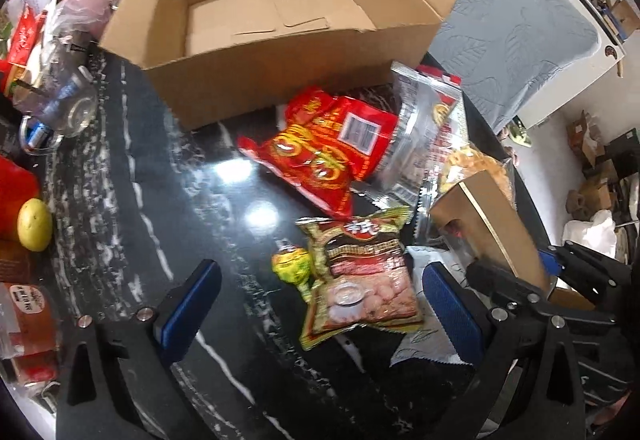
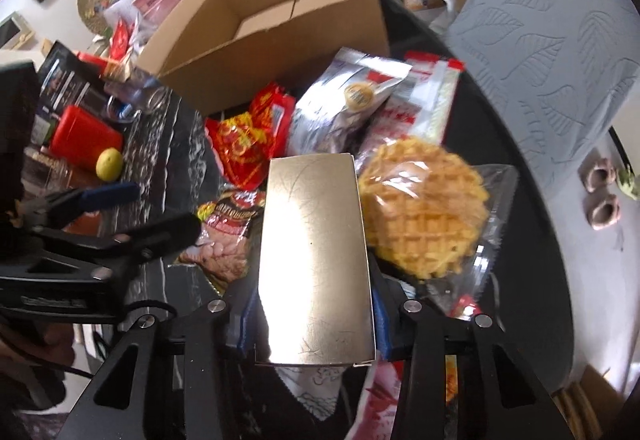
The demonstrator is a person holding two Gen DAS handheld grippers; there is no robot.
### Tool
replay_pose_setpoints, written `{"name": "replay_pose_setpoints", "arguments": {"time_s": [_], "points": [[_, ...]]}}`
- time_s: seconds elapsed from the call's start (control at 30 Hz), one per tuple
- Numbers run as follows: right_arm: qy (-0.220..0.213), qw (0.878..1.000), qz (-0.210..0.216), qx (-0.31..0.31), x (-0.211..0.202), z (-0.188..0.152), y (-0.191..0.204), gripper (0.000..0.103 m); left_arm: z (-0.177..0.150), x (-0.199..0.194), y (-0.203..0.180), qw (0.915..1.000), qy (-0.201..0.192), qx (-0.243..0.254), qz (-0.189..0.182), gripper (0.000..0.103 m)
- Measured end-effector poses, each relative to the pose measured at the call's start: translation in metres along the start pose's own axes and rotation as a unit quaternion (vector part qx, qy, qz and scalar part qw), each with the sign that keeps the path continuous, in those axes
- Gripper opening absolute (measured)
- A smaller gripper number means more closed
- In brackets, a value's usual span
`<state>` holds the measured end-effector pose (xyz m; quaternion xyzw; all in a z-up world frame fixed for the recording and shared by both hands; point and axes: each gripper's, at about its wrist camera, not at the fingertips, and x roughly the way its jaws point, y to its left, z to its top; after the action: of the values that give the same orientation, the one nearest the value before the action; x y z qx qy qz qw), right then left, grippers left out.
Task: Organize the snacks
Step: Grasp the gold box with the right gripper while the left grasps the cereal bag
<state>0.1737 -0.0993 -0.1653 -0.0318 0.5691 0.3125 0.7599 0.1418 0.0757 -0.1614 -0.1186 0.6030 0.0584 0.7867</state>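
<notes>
In the left wrist view my left gripper (image 1: 320, 304) is open, pointing down over the black marble table (image 1: 160, 199). Between its blue pads (image 1: 192, 296) lie a brown-and-green snack packet (image 1: 360, 280) and a small green wrapped sweet (image 1: 292, 264), neither touched. An open, empty cardboard box (image 1: 280, 19) stands behind them. In front of the box lie a red snack bag (image 1: 320, 147) and a silver bag (image 1: 420, 119). My right gripper (image 2: 316, 320) is shut on a shiny gold box (image 2: 316, 260), which stands tilted beside a bagged waffle (image 2: 424, 207).
A lemon (image 2: 109, 164) and a red container (image 2: 84, 135) sit at the table's left with other clutter. A red-and-white flat packet (image 2: 420, 99) lies behind the waffle. A grey leaf-patterned cushion (image 2: 560, 59) is beyond the table's right edge. My left gripper (image 2: 136, 213) shows left of the gold box.
</notes>
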Motion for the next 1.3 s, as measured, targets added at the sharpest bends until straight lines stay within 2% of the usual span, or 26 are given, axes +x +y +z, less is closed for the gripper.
{"name": "replay_pose_setpoints", "arguments": {"time_s": [0.27,0.33,0.47,0.5,0.57,0.63,0.73,0.83,1.0,1.27,1.3], "points": [[-0.026,0.999,-0.008,0.041,-0.022,-0.011,-0.013,0.044,-0.003,0.028,-0.020,0.9993,0.027,0.024,-0.001,0.101],[-0.027,0.998,-0.012,0.047,-0.022,-0.013,-0.014,0.044,-0.004,0.037,-0.022,0.9990,0.039,0.023,0.003,0.093],[-0.027,0.998,-0.014,0.059,-0.025,-0.021,-0.018,0.044,-0.007,0.052,-0.017,0.9981,0.061,-0.005,0.000,0.085],[-0.028,0.998,-0.015,0.061,-0.026,-0.023,-0.018,0.044,-0.008,0.053,-0.015,0.9980,0.062,-0.009,-0.006,0.074],[-0.030,0.997,-0.016,0.065,-0.028,-0.027,-0.019,0.044,-0.010,0.059,-0.012,0.9969,0.075,-0.018,-0.014,0.068],[-0.032,0.997,-0.018,0.068,-0.031,-0.030,-0.021,0.044,-0.011,0.058,-0.012,0.9973,0.068,-0.017,-0.019,0.057],[-0.033,0.997,-0.022,0.071,-0.033,-0.033,-0.022,0.044,-0.012,0.051,-0.018,0.9981,0.060,0.004,-0.013,0.049],[-0.035,0.997,-0.023,0.072,-0.036,-0.034,-0.021,0.044,-0.012,0.045,-0.020,0.9980,0.059,0.001,-0.022,0.047],[-0.043,0.996,-0.026,0.067,-0.043,-0.036,-0.013,0.044,-0.014,0.028,-0.024,0.9989,0.040,0.018,-0.014,0.046],[-0.051,0.997,-0.020,0.062,-0.055,-0.043,0.004,0.044,-0.021,-0.024,-0.019,0.9991,-0.001,0.040,-0.012,0.046],[-0.052,0.997,-0.019,0.061,-0.057,-0.045,0.007,0.044,-0.026,-0.028,-0.027,0.9991,-0.005,0.041,-0.012,0.046]]}}
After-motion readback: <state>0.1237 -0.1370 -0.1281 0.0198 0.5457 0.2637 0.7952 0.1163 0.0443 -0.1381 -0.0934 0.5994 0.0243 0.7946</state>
